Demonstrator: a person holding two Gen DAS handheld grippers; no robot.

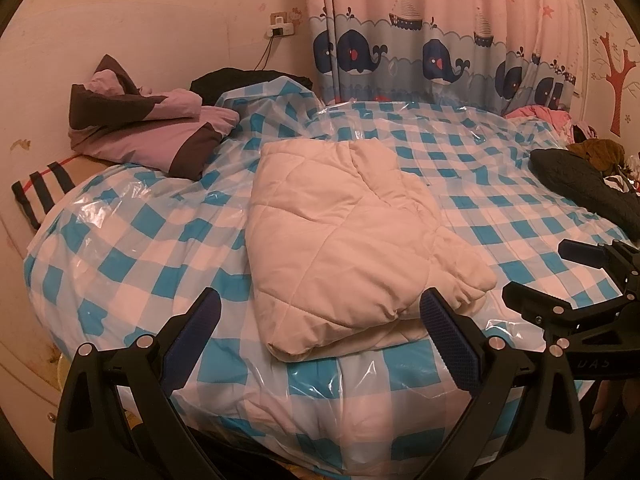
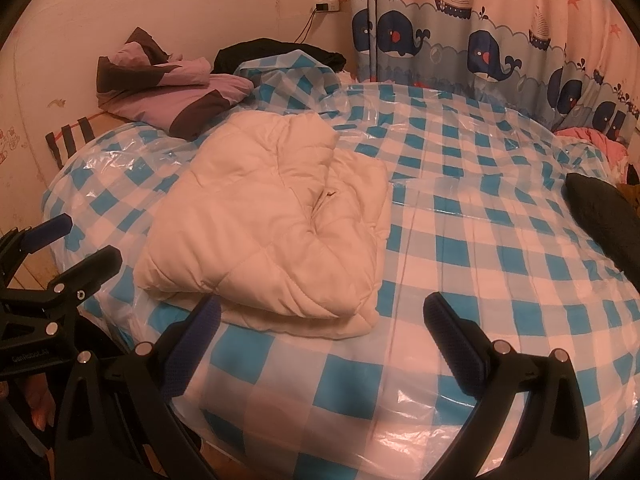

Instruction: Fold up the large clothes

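Note:
A cream quilted padded jacket (image 1: pixel 340 232) lies folded into a bundle on the blue-and-white checked plastic sheet (image 1: pixel 132 248) covering the bed; it also shows in the right wrist view (image 2: pixel 272 232). My left gripper (image 1: pixel 320 304) is open and empty, hovering just in front of the jacket's near edge. My right gripper (image 2: pixel 320 308) is open and empty, above the sheet (image 2: pixel 480 240) at the jacket's near right corner. The right gripper also shows at the right in the left wrist view (image 1: pixel 560 276), and the left gripper at the left in the right wrist view (image 2: pixel 80 240).
A purple-and-brown garment (image 1: pixel 148 124) and a black one (image 1: pixel 240 80) lie at the bed's far left. Dark quilted clothing (image 1: pixel 580 184) and pink clothes (image 1: pixel 540 114) pile at the right. A whale-print curtain (image 1: pixel 440 40) hangs behind. A wall socket (image 1: pixel 280 26) is on the far wall.

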